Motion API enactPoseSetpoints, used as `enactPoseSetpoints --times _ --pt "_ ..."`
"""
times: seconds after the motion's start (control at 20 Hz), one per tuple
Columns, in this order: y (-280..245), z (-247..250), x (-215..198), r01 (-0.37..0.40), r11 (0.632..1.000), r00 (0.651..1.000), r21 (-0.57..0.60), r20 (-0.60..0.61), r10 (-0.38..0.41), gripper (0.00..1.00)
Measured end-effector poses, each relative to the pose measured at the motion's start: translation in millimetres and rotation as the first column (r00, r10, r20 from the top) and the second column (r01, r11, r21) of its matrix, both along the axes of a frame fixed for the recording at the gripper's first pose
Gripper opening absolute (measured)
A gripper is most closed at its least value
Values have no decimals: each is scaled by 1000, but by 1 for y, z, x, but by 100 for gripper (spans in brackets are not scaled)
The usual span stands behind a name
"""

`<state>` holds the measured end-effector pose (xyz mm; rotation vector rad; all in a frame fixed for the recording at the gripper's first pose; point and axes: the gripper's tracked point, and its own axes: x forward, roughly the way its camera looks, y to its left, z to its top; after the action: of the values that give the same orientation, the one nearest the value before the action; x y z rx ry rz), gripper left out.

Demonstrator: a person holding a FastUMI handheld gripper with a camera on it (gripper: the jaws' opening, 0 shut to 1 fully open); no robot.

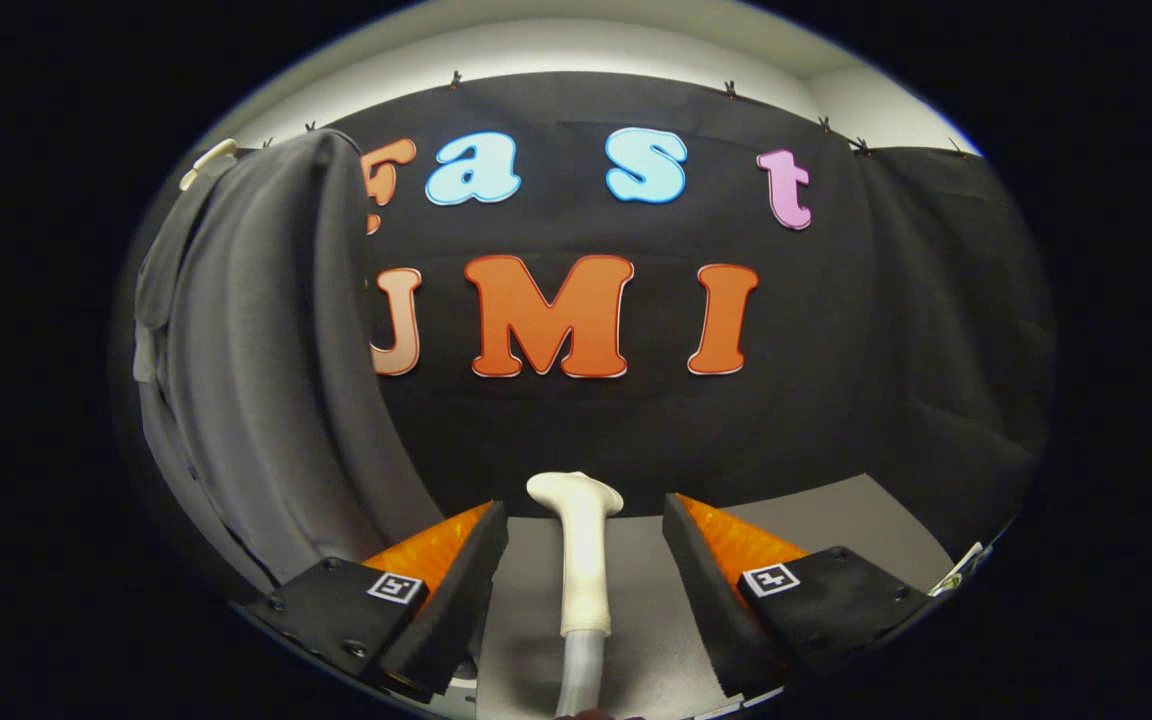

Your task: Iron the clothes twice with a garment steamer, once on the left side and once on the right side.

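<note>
Lying between the spread claw (584, 560) fingers, untouched: steamer head (579, 545).

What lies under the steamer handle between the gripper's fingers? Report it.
The steamer handle lies on the grey table, with the open gripper straddling it. Its hose trails back; the handle hides the surface directly beneath.

1. The garment steamer (581, 560) is creamy white, with a pale grey hose at its base.
2. The garment (256, 350) hanging left of the steamer is plain dark grey.
3. The table (836, 520) under the steamer is plain light grey.
</note>
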<state>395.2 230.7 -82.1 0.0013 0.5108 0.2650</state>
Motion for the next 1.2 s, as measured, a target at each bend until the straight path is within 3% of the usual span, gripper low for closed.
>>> enactPoseSetpoints --times 0.2,0.5,0.9,1.15,1.2 --pt "12 -55 24 -24 1000 985 -8 -169 23 100" --pt "8 -103 42 -44 997 959 -71 -284 22 100" --pt "13 -147 30 -116 991 890 -73 -450 71 92" --pt "18 -153 35 -131 991 900 -39 -423 102 89" --pt "21 -153 31 -149 988 897 -36 -426 120 82"
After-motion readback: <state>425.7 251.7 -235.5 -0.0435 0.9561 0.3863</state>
